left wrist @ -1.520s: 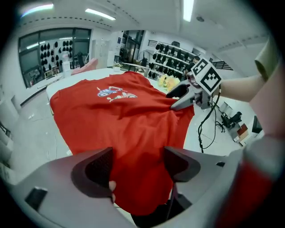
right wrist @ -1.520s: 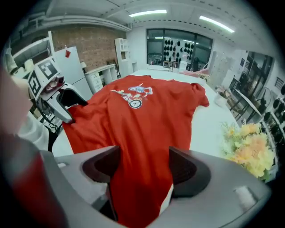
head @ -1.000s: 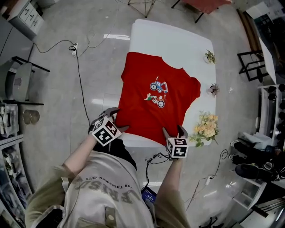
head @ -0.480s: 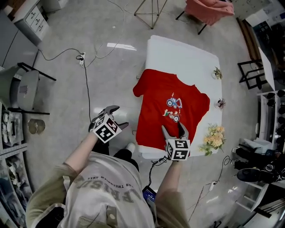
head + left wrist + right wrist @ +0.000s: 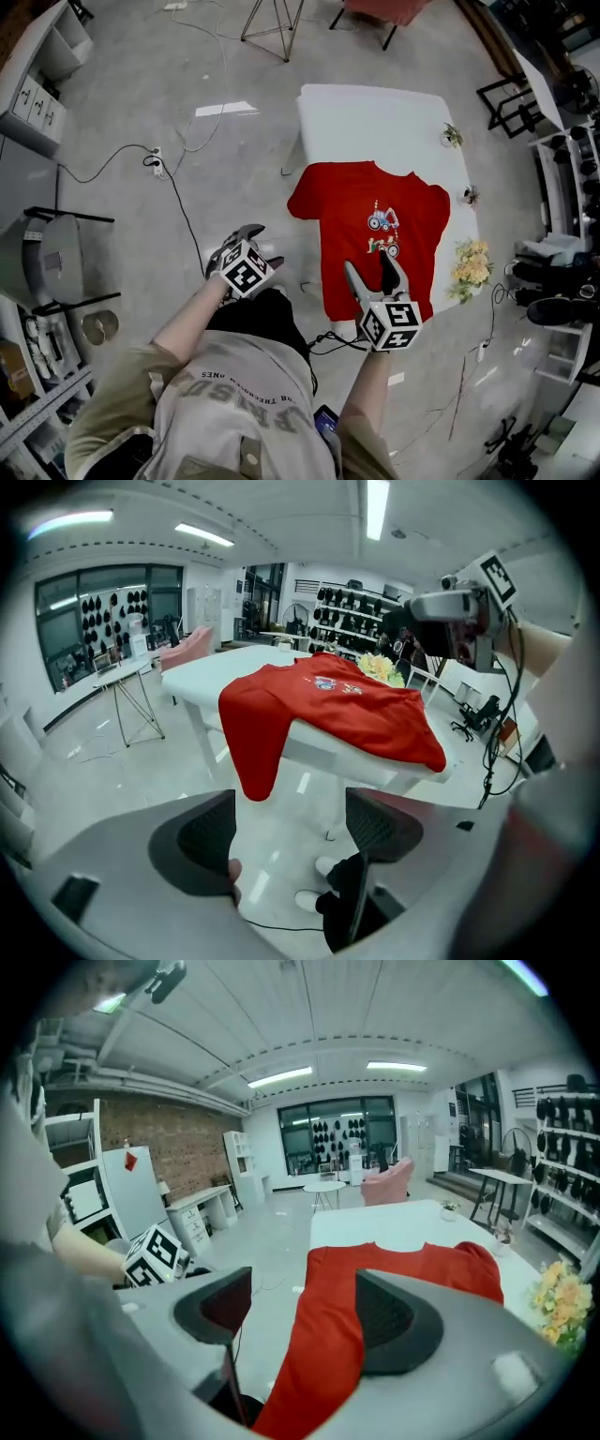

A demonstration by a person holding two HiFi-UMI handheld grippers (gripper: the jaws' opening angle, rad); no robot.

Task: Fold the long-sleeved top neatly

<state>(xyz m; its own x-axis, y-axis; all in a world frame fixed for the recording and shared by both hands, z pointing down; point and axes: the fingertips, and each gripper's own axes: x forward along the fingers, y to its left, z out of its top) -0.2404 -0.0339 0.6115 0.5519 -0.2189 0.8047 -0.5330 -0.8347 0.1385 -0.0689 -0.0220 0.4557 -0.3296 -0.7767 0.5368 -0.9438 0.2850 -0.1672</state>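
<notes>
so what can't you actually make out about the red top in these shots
Near hem of the red top: in the head view, partly behind the right gripper.
Chest print: in the head view, too small for detail. In the right gripper view, hidden behind that gripper's own jaw.
Cuffs: in no view, so whether the sleeves are folded under can't be told.

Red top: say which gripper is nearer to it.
Right. The right gripper hangs open over the top's near hem. The left gripper, also open, is off to the left over the floor, beside the table and clear of the cloth.
</notes>
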